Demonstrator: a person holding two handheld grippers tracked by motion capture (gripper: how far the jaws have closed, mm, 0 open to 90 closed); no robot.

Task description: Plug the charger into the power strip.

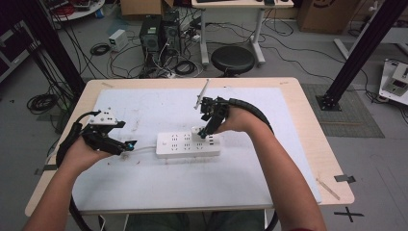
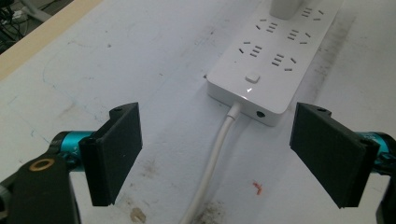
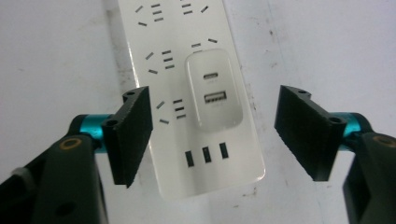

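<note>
**A:** Where do your two grippers sit at this moment?

**B:** Your right gripper (image 3: 212, 123) hangs directly over the far end of a white power strip (image 1: 188, 145), its jaws spread wide and holding nothing. Between those jaws and a little beyond them, a small white charger (image 3: 215, 91) sits plugged into the strip, its two ports facing up at you. Just nearer to you than the charger, three small slots (image 3: 206, 155) line the strip's end.

**A:** And the left one?

**B:** Your left gripper (image 2: 215, 156) rests low by the strip's other end, jaws also wide and empty. The strip's white cable (image 2: 212, 161) runs out toward you between them. Ahead of the jaws you find the strip's switch button (image 2: 252, 77), and past it the charger again (image 2: 286, 8), at the far edge of the left gripper view.

**A:** Which step does that look like?

**B:** It reads as the approach to gripping the charger, likely to pull it from its socket. Neither jaw touches it yet.

**A:** What does your next move call for?

**B:** Bring the right gripper down and slightly forward until the charger's two flat sides lie between the pads, then close squarely on them. The strip looks light, so expect it to lift with the charger; your left gripper is well placed to press down on the near end or hold it steady. Pull straight up, not at a slant.
</note>
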